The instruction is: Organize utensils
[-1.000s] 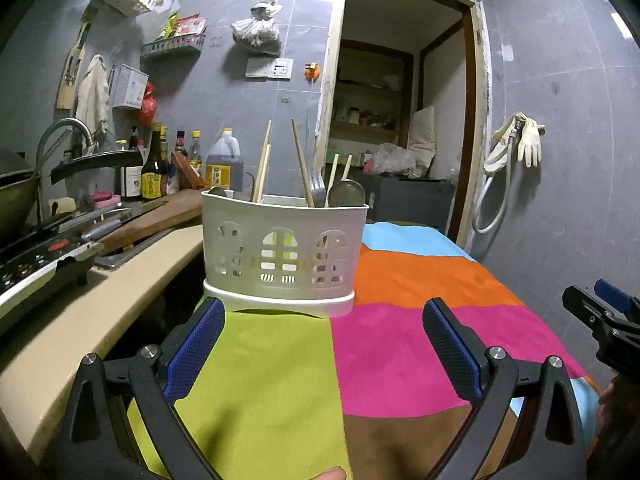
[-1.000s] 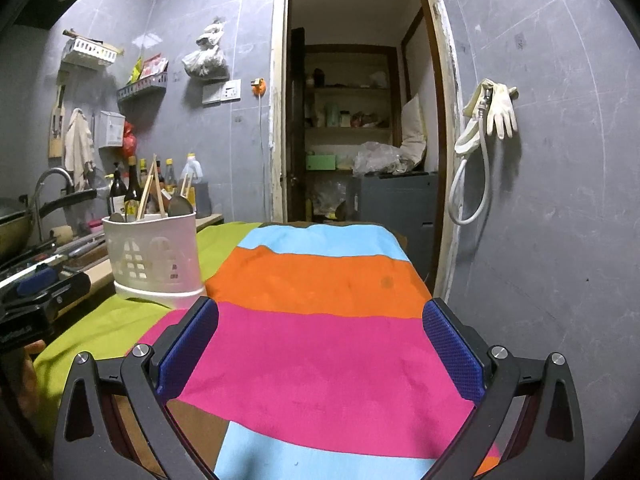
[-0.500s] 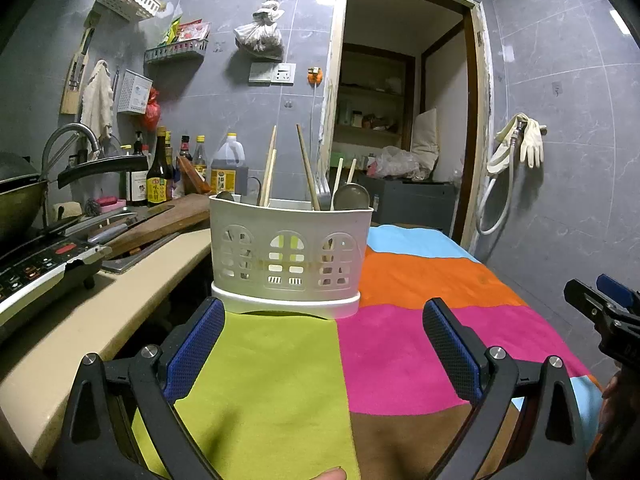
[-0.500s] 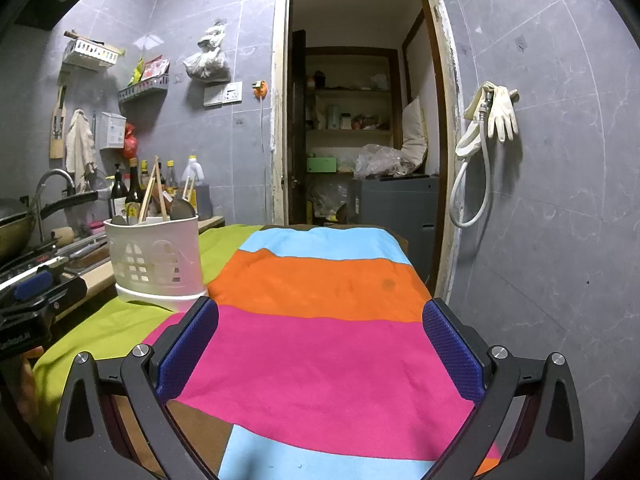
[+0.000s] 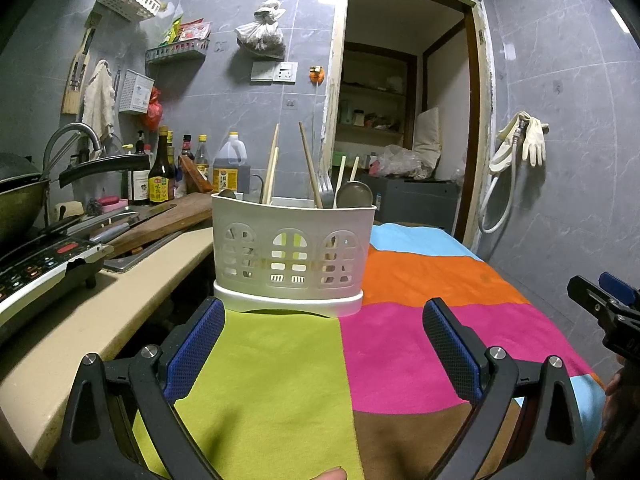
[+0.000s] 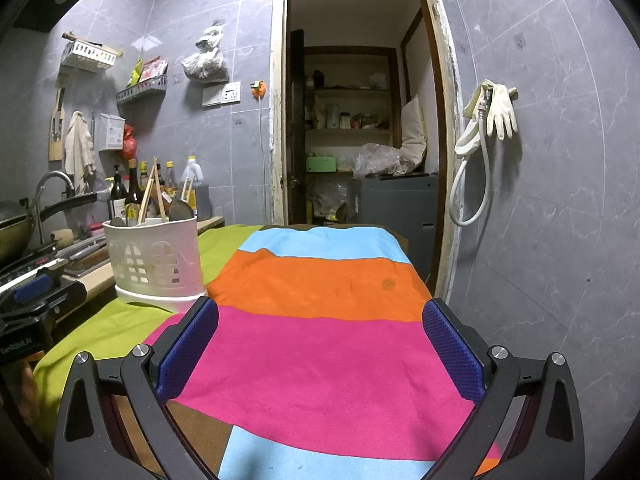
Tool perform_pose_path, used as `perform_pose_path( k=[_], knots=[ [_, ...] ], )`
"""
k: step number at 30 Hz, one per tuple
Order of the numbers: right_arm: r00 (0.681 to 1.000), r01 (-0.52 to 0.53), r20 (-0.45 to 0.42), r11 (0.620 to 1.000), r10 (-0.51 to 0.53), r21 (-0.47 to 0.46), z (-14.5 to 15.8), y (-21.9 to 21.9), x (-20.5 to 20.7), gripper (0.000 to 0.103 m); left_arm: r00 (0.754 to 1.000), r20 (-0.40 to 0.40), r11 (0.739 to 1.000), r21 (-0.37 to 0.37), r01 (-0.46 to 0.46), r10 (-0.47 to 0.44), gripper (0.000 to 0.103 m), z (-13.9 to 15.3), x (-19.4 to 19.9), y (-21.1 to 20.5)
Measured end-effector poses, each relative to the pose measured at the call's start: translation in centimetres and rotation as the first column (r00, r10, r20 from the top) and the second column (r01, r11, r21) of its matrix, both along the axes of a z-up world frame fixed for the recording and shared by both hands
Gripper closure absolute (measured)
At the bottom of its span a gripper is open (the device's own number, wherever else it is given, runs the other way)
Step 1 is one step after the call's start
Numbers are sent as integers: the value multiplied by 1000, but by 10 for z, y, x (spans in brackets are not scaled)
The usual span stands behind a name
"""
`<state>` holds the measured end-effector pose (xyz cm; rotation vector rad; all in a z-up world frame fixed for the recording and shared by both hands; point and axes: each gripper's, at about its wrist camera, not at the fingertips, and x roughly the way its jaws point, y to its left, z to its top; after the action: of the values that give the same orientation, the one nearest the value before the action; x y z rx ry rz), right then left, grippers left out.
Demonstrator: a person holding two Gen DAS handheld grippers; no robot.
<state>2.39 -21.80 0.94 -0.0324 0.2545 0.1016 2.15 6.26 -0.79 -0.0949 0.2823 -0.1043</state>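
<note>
Here a white plastic utensil caddy with arched lattice cut-outs [image 5: 292, 254] is seen standing upright on its white drip base, set on the lime-green panel of a patchwork tablecloth of green, pink, orange, blue and brown [image 5: 400, 344], close to the table edge nearest the beige kitchen counter [image 5: 120, 296]. Inside the caddy, pale wooden chopsticks [image 5: 273, 168] are leaned at angles, and a grey metal spoon [image 5: 354, 194] and a metal fork [image 5: 326, 190] are stood with their heads upward.

The left gripper [image 5: 322, 320] is held just short of the caddy, facing it, with its blue-padded jaws spread wide and nothing between them. The right gripper [image 6: 320, 320] is held over the pink and orange panels, well to the right of the caddy [image 6: 154, 258]; its jaws are likewise spread wide and empty.

On the counter, a wooden cutting board [image 5: 168, 220] is laid beside a black induction cooktop [image 5: 40, 264], and dark sauce bottles [image 5: 160, 176] are lined against the grey tiled wall. Cream rubber gloves [image 6: 498, 110] are hung beside an open doorway [image 6: 356, 120].
</note>
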Motion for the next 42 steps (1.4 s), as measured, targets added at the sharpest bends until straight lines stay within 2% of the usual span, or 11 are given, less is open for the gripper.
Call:
perform_pose_path(
  k=[42],
  knots=[
    [1000,2,-5,1000,-2,1,0,-1,1,0,1000,-5,1000,3,-6,6,6,-3,-2,8]
  ],
)
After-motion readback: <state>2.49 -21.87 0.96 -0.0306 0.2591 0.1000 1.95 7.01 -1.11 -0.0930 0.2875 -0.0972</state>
